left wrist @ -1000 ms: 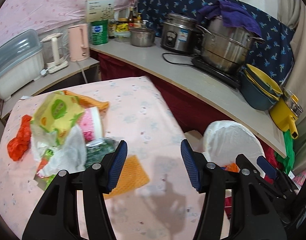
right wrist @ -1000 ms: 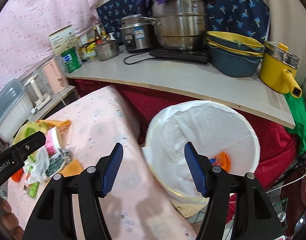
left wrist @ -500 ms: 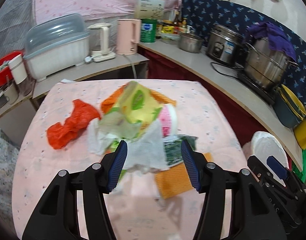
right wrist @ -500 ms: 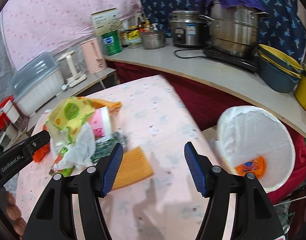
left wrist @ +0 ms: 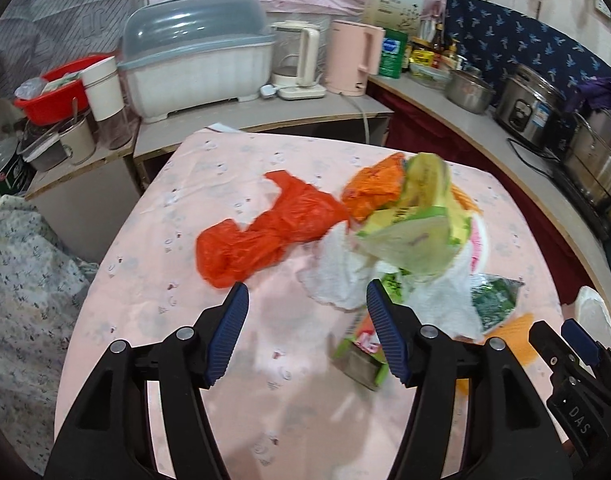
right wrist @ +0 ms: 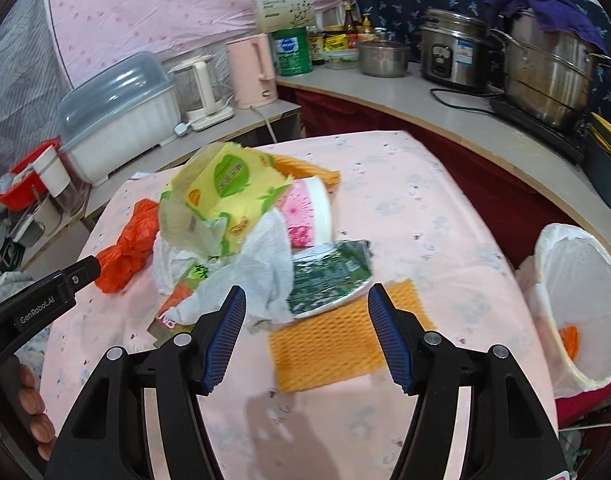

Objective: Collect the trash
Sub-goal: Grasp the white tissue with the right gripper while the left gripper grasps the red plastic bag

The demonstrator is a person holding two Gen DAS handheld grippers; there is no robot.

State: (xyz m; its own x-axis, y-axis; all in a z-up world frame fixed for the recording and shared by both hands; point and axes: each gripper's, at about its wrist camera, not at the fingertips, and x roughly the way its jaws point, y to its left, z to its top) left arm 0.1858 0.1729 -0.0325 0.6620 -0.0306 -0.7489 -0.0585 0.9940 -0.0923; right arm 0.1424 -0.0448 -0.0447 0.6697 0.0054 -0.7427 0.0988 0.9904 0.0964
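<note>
A trash pile lies on the pink table [left wrist: 209, 184]: a red plastic bag [left wrist: 265, 232], a yellow-green wrapper [right wrist: 225, 196], white tissue [right wrist: 257, 276], a pink cup [right wrist: 309, 212], a green foil packet [right wrist: 329, 276] and an orange foam net [right wrist: 337, 344]. My left gripper [left wrist: 307, 332] is open and empty, just short of the red bag and tissue. My right gripper [right wrist: 305, 332] is open and empty, over the orange net and foil packet. A white-lined bin [right wrist: 577, 304] stands right of the table with an orange scrap inside.
A curved counter [right wrist: 485, 120] behind holds pots, a rice cooker, kettles and jars. A dish box [left wrist: 197, 68] and red bowl [left wrist: 53, 92] stand at left. A floral cloth [left wrist: 21, 264] lies left of the table. A small carton [left wrist: 361, 356] lies near the left gripper.
Both grippers have swung left from the bin toward the trash pile. The left view now faces the red bag; the right view now faces the foil packet and net. Both stayed open.
</note>
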